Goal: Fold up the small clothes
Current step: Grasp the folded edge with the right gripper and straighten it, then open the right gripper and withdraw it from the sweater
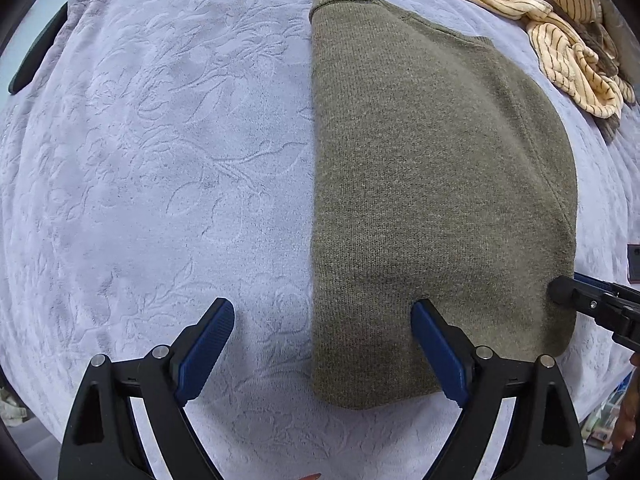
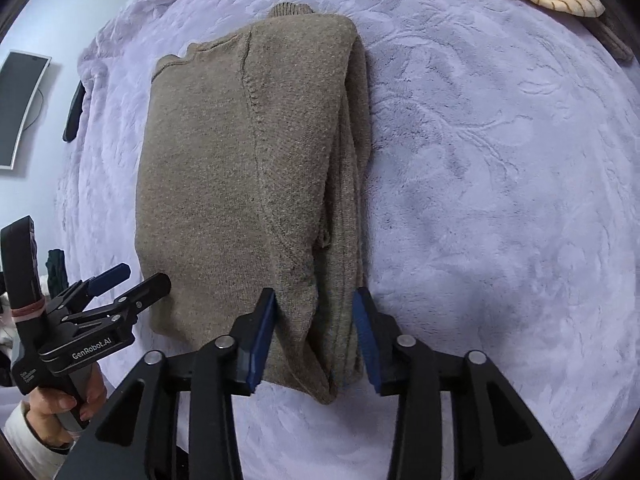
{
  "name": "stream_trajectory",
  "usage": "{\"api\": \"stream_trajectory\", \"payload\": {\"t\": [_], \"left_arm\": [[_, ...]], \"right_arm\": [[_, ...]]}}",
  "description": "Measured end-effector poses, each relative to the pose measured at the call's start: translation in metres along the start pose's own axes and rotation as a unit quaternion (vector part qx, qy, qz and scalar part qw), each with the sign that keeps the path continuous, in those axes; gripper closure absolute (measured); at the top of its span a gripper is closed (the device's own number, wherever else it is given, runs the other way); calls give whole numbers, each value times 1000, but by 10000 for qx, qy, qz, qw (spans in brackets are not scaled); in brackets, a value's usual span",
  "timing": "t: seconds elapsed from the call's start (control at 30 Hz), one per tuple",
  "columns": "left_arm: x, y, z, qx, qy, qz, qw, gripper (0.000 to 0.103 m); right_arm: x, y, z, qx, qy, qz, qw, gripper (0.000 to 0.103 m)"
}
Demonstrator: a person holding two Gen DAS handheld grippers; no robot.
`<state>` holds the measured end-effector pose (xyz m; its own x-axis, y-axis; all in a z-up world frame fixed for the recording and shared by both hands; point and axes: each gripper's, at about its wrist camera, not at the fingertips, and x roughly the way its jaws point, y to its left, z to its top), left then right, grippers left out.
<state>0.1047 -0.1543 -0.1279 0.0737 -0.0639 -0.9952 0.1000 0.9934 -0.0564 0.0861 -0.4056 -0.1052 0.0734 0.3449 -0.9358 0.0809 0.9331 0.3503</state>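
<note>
Two claws hang over a folded olive-brown knit sweater (image 2: 240, 184) that lies flat on a lavender plush blanket (image 2: 500, 184) embossed with a leafy pattern. The sweater is folded lengthwise into a long packet, its ribbed collar at the far end and its layered edges stacked along one side. The left claw (image 1: 322, 322) points straight down with its blue-padded jaws spread wide: one pad stands over bare blanket, the other rests above the sweater's near end, so the fabric's long straight edge runs between them, gripped by neither. The right claw (image 2: 315, 312) straddles the near end of the sweater at its layered side; the jaws stand part open, a thick roll of knit between the blue pads, which sit close to the cloth without clearly pinching it. In the right wrist view a hand (image 2: 60, 404) with a pale sleeve holds the left tool, whose body reads "GenRobot.AI" in white letters; smaller print on the handle is too small to read. A crumpled cream garment with dark stripes (image 1: 560, 36) lies at the far corner of the blanket, well apart from the sweater.
</note>
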Motion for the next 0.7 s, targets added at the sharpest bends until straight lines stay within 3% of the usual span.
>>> {"api": "stream_trajectory", "payload": {"t": [0.43, 0.57, 0.7], "left_arm": [[21, 35, 3, -270, 251, -684, 9970, 12], [22, 48, 7, -368, 273, -1120, 9927, 12], [17, 72, 16, -502, 116, -1654, 9849, 12]], "right_arm": [[-11, -13, 8, -355, 69, 146, 9992, 46], [-15, -21, 17, -433, 42, 310, 9986, 40], [-19, -32, 30, -361, -67, 518, 9980, 39]]}}
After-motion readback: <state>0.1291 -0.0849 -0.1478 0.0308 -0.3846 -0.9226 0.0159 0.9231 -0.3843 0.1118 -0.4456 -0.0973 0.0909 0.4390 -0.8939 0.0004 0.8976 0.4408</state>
